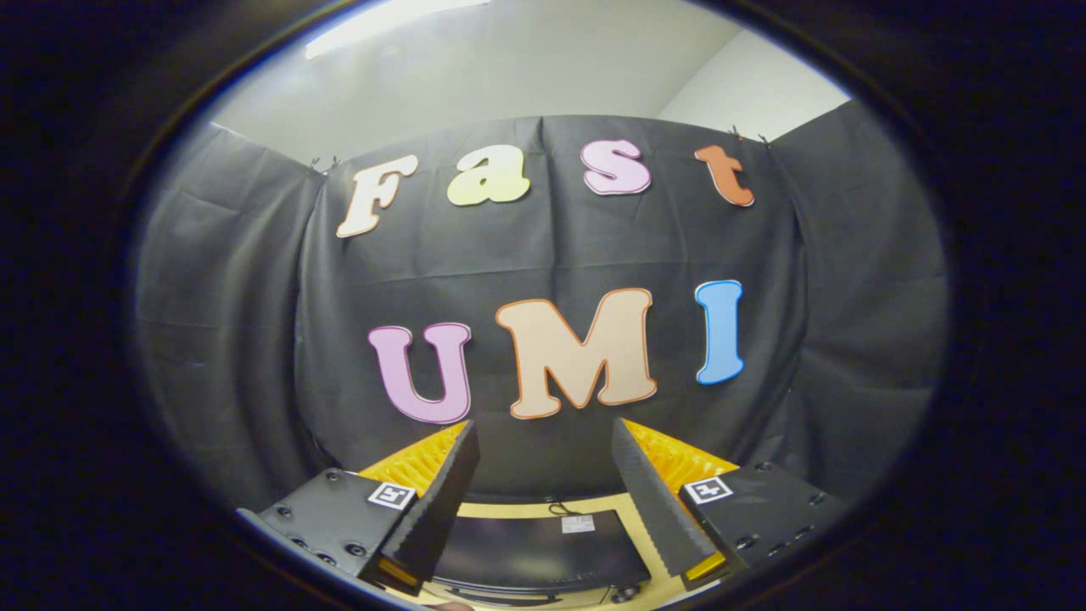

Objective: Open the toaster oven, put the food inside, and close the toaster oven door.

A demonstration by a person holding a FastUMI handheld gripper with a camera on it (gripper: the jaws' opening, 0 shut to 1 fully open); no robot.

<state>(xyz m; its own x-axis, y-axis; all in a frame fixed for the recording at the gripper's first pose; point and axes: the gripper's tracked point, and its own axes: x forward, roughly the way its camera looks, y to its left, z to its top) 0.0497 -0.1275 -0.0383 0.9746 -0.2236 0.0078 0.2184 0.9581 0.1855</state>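
Black and boxy, the toaster oven point(534, 547) sits low on a tan tabletop point(509, 510) in the gripper view, seen from above between the 2 fingers of the hand-held gripper point(543, 445), which stand wide apart and hold nothing. Beyond them hangs the booth's dark cloth wall point(237, 322). Whether the oven door is open or shut cannot be told, nor where the food is, so the scene fits a start or a finish alike.

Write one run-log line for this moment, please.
stage: approach | gripper: open, holding nothing, raised above | black box-shaped toaster oven: below, between fingers, on tan wooden table | food: not seen
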